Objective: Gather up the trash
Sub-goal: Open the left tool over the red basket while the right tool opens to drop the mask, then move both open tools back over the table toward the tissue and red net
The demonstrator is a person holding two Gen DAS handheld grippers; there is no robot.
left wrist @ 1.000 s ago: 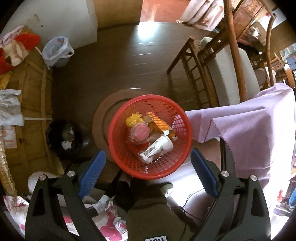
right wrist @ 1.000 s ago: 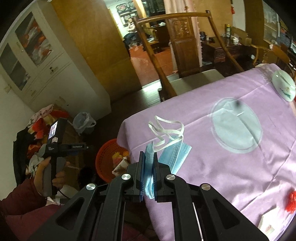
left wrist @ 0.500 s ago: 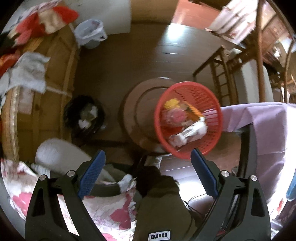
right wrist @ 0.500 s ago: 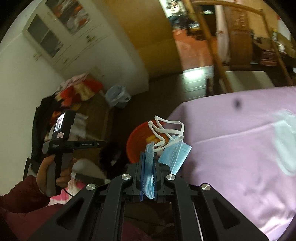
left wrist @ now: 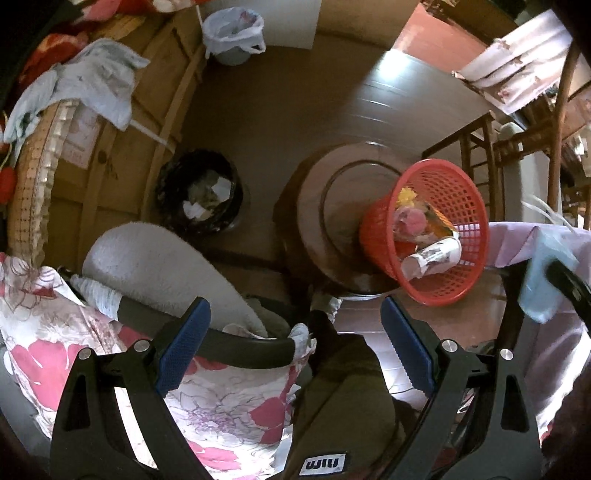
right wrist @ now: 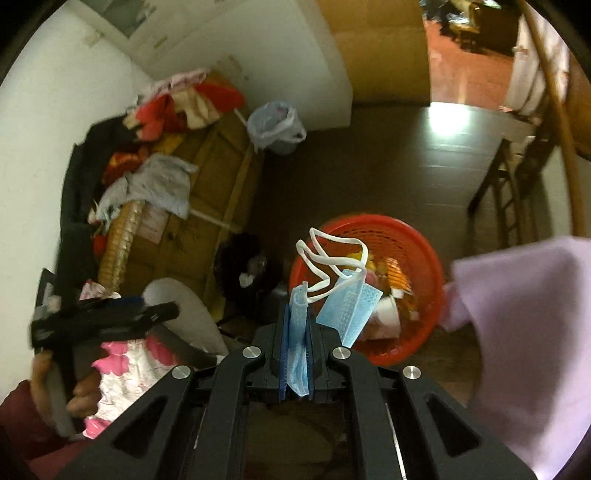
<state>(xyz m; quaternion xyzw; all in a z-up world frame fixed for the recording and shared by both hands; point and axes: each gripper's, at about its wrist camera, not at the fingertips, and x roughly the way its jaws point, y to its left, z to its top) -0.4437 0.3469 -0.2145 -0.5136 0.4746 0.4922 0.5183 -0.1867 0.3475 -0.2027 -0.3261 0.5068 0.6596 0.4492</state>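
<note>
My right gripper (right wrist: 298,314) pinches a light blue face mask (right wrist: 347,306) between its pads, and its jaws are opening slightly. The mask's white ear loops (right wrist: 332,258) stick up in front of a red mesh basket (right wrist: 417,236) on the floor, which holds cups and wrappers. In the left wrist view the basket (left wrist: 454,192) stands to the right, with the mask (left wrist: 543,280) at the right edge. My left gripper (left wrist: 294,302) points straight down, open with nothing between its blue pads. It shows blurred in the right wrist view (right wrist: 103,321), held by a hand.
A black bin (left wrist: 199,192) with paper scraps stands left of the basket, and a bag-lined bin (left wrist: 234,33) farther back. The purple tablecloth (right wrist: 524,332) hangs at the right. A wooden chair (left wrist: 491,147) is beyond the basket. A wooden chest (right wrist: 207,177) carries piled clothes.
My right gripper has swung left and down from over the purple table to above the red basket, mask still in it. My left gripper has shifted away, so the basket sits far right.
</note>
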